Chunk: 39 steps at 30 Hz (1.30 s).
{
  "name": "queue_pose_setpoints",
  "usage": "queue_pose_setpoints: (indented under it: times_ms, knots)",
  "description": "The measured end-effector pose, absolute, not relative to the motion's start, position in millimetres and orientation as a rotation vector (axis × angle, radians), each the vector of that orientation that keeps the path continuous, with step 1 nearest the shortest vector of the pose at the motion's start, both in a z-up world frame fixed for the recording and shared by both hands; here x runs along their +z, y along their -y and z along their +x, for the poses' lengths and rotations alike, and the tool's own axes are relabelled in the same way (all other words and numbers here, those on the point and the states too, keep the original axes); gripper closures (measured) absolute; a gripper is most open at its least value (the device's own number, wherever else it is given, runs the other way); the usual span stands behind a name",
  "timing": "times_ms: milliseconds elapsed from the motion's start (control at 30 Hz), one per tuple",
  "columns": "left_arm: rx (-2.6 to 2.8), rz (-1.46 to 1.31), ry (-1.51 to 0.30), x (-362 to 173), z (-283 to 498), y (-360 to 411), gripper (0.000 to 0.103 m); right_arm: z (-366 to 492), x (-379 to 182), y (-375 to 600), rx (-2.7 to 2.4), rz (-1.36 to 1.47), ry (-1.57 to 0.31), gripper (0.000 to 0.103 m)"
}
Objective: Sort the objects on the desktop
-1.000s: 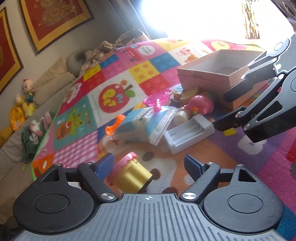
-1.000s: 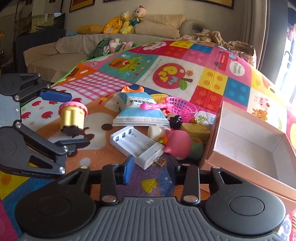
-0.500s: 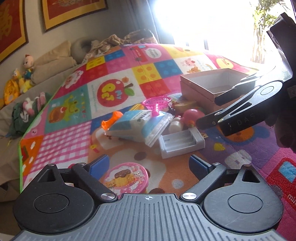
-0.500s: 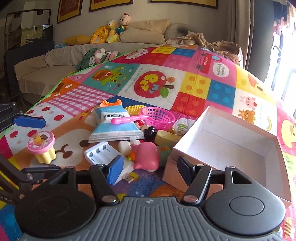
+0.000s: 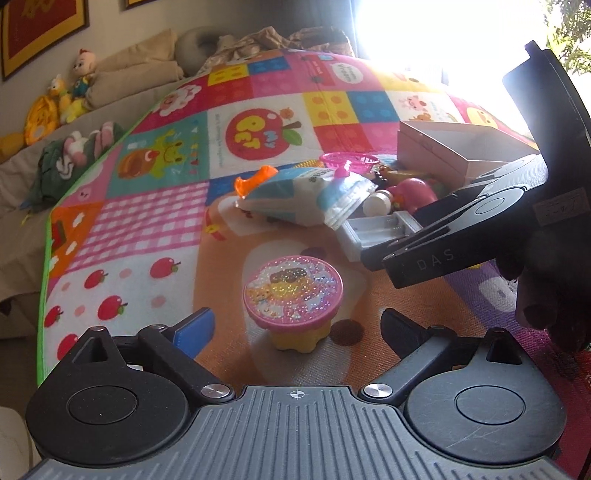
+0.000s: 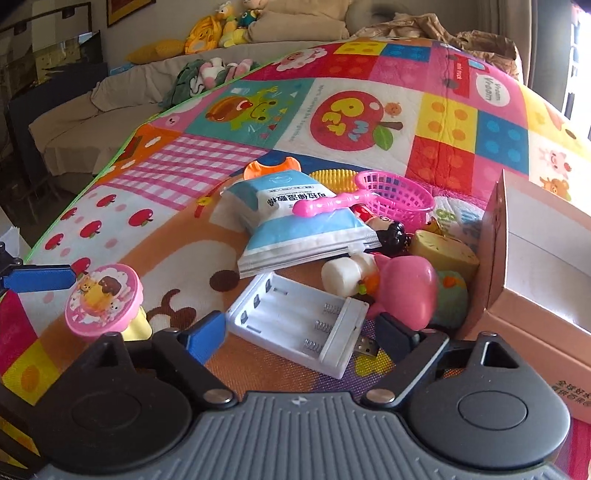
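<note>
A yellow cup with a pink glitter lid [image 5: 293, 297] stands upright on the play mat, just ahead of my open, empty left gripper [image 5: 295, 332]; it also shows in the right wrist view [image 6: 105, 301]. My right gripper [image 6: 304, 334] is open and empty, its fingers on either side of the near end of a white battery charger [image 6: 299, 319]. Behind it lie a blue and white pouch [image 6: 291, 221], a pink toy [image 6: 404, 288], a small white bottle [image 6: 341, 273] and a pink basket [image 6: 397, 197]. An open cardboard box [image 6: 535, 258] stands at the right.
The pile also holds an orange toy [image 6: 271, 168], a yellow corn toy [image 6: 332, 173], a black-haired doll [image 6: 389, 230] and a yellow block [image 6: 443, 251]. A sofa with plush toys [image 6: 221, 26] runs beyond the mat's green edge.
My left gripper has pulled back and risen, leaving the cup standing on the mat. My right gripper has moved down and forward over the battery charger.
</note>
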<state>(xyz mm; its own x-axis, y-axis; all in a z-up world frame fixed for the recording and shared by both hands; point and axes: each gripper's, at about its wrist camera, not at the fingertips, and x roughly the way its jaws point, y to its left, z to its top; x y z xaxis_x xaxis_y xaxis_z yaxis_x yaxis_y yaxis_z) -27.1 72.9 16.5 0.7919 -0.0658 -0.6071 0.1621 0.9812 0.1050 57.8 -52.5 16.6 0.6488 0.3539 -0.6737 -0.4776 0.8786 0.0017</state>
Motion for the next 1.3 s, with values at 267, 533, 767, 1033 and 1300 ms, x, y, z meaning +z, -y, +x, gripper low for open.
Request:
queue_pose_setpoints:
  times_ms: [267,533,767,1033,1300]
  knots:
    - [-0.147,0.077,-0.662,16,-18,-71,0.003,35,21,82,0.533,-0.254,-0.727,0.075]
    - [-0.135,0.137,-0.676,8,-17,-54,0.003,23,36,80,0.528,-0.223,-0.664,0.035]
    - [-0.124,0.156,-0.696,4,-17,-51,0.001,75,44,48,0.431,-0.062,-0.841,0.012]
    - [-0.113,0.096,-0.689,5,-19,-60,0.001,90,28,26,0.420,-0.186,-0.886,0.018]
    - [-0.136,0.129,-0.704,4,-20,-54,0.000,27,33,95,0.515,-0.229,-0.845,0.018]
